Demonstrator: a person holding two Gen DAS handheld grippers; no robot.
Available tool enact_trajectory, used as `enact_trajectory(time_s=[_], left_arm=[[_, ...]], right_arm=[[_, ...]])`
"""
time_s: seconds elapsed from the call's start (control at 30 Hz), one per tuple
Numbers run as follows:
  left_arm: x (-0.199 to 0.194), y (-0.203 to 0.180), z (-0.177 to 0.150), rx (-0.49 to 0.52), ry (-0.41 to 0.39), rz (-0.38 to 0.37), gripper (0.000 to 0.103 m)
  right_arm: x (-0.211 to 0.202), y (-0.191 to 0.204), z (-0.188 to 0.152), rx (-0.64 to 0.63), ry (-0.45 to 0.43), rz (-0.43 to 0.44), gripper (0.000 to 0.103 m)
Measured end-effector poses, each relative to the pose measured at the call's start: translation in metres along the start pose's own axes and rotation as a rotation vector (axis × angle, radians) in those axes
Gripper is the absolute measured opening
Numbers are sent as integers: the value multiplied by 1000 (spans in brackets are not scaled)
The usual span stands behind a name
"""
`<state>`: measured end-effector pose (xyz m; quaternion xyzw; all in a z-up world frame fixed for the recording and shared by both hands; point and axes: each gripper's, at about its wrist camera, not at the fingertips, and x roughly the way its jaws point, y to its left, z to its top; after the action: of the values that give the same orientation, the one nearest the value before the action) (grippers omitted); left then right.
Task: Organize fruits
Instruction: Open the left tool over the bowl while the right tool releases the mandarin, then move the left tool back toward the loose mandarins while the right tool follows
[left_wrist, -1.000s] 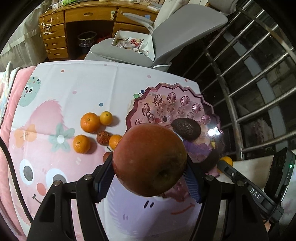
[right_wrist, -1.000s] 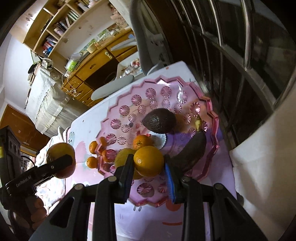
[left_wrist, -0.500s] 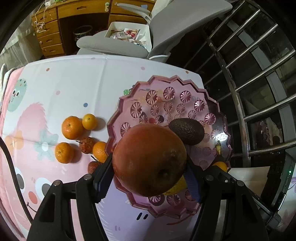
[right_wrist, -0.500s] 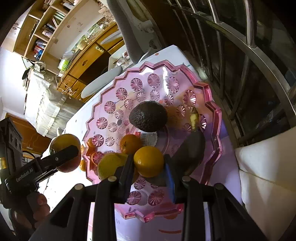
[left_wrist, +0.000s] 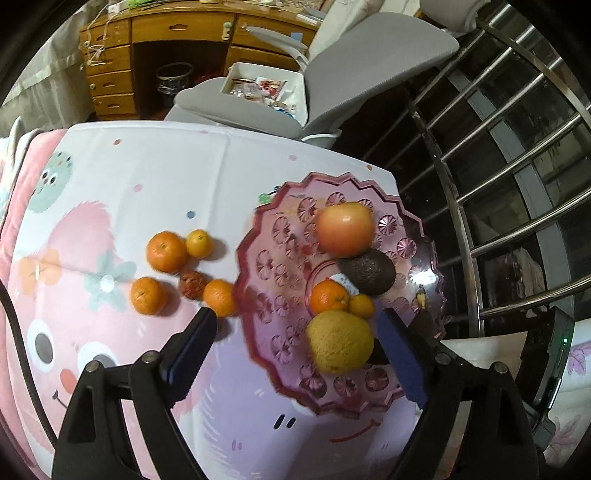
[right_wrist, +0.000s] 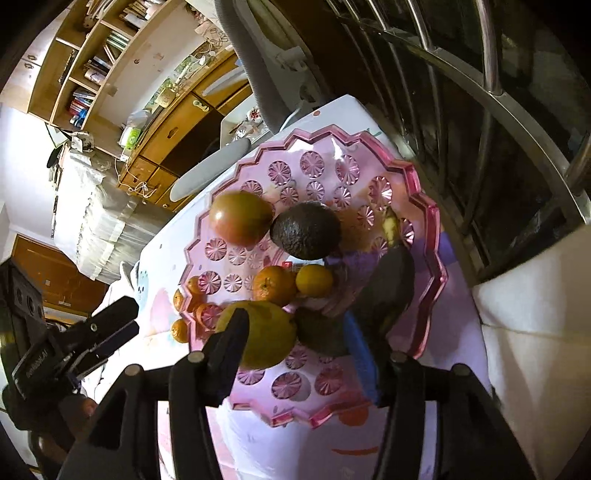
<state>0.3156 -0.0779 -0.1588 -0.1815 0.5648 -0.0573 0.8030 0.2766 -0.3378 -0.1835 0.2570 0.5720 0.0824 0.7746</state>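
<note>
A pink scalloped plate (left_wrist: 242, 284) (right_wrist: 428, 206) holds a red apple (left_wrist: 345, 229) (right_wrist: 240, 223), a dark avocado (left_wrist: 367, 271) (right_wrist: 306, 230), an orange (left_wrist: 328, 297) (right_wrist: 274, 286), a small orange (left_wrist: 361, 305) (right_wrist: 314, 280) and a big yellow citrus (left_wrist: 340, 347) (right_wrist: 262, 332). My left gripper (left_wrist: 297, 349) hovers over the plate's near side, its jaws opening with nothing in them. Above the plate's front, the jaws of my right gripper (right_wrist: 295, 347) are opening too, and no pad presses on any fruit. A dark banana (right_wrist: 388, 291) lies at the plate's right.
Several oranges (left_wrist: 167, 251) and a red lychee-like fruit (left_wrist: 192, 284) lie on the cartoon-printed cloth (left_wrist: 110, 184) left of the plate. A grey chair (left_wrist: 314, 85) and a wooden desk (left_wrist: 166, 33) stand behind. Metal bars (left_wrist: 498, 166) run along the right.
The left gripper let go of the apple, which now lies at the plate's far side. The right gripper released the small orange beside the other orange. Both sets of jaws widened.
</note>
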Motion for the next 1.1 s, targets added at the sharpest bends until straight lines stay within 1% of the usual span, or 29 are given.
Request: enact_trajectory(time_s=[0.17, 0.4, 0.53, 0.8, 0.97, 1.1], left_arm=[[-14, 18, -15, -39, -2, 0, 87], [-35, 48, -39, -80, -11, 5, 87], [-47, 71, -58, -97, 4, 20, 87], [-71, 111, -86, -59, 37, 30, 87], [-84, 137, -90, -34, 56, 38, 87], [-92, 159, -90, 9, 79, 47, 89]], right_arm=[[-4, 5, -12, 40, 21, 6, 59], [-8, 14, -38, 98, 44, 14, 59], [-8, 18, -56, 146, 60, 7, 60], [3, 27, -99, 274, 104, 4, 60], [12, 43, -125, 325, 107, -5, 60], [17, 59, -142, 347, 91, -20, 60]])
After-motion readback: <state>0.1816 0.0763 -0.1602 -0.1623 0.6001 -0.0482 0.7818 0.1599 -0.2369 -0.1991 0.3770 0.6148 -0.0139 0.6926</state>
